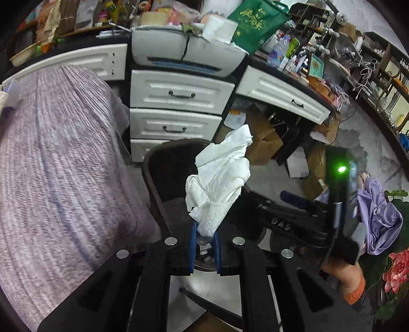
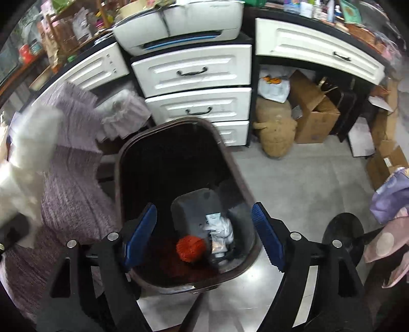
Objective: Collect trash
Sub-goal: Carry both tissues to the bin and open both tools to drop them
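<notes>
My left gripper [image 1: 206, 231] is shut on a crumpled white paper tissue [image 1: 219, 178], held up above the dark brown trash bin [image 1: 153, 163]. In the right wrist view the same bin [image 2: 122, 163] stands open below me; inside lie an orange knitted ball [image 2: 190, 247], a white wrapper [image 2: 219, 227] and a grey tray [image 2: 194, 206]. My right gripper [image 2: 204, 235] is open and empty, its blue pads on either side of the bin's mouth. The right gripper's body also shows in the left wrist view [image 1: 332, 212].
A purple ribbed blanket [image 1: 56, 166] lies left of the bin. White drawers [image 2: 194, 74] with a printer [image 2: 179, 23] on top stand behind. Cardboard boxes [image 2: 314, 115] and a brown stuffed sack [image 2: 276, 132] sit under the desk. Purple cloth [image 2: 391, 196] hangs at right.
</notes>
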`<state>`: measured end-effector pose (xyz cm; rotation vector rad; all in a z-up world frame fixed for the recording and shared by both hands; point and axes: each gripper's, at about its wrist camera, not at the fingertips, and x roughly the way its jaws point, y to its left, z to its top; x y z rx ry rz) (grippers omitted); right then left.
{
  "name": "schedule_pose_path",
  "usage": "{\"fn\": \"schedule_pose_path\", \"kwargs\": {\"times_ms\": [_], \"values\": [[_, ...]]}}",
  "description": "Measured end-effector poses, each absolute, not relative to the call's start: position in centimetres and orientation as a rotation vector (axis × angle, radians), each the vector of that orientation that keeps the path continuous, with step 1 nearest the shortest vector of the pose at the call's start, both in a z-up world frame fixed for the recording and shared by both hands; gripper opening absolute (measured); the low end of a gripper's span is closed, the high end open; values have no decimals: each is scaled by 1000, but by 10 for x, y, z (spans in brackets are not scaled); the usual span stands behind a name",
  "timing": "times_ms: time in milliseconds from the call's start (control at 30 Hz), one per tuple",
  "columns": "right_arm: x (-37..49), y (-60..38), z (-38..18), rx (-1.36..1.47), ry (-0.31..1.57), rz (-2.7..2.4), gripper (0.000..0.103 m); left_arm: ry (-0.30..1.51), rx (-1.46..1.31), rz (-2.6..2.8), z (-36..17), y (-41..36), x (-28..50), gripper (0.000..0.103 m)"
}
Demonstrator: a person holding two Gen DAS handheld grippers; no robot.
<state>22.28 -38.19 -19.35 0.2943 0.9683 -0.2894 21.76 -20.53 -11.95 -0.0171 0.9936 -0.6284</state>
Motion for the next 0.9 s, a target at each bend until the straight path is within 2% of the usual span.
{"fn": "schedule_pose_path", "kwargs": {"times_ms": [233,667,700,767,800,833,900], "values": [[206,-405,-167,344,880,-370,82,1086,34,-650,-139,-234,225,11],[187,-420,-145,338,800,-435,82,1180,108,-658,-165,-268,238,12],[187,-420,-145,342,799,-431,82,1192,109,-663,-166,-269,238,17],[186,-420,-144,352,791,-425,82,1208,91,-674,-168,-270,239,38],[185,-419,-143,353,787,-425,82,1208,75,-675,-169,-268,239,58],[184,-419,-141,349,780,-428,82,1202,61,-674,-168,-267,239,67],[184,-419,-138,345,767,-427,82,1200,50,-675,-168,-265,237,69]]}}
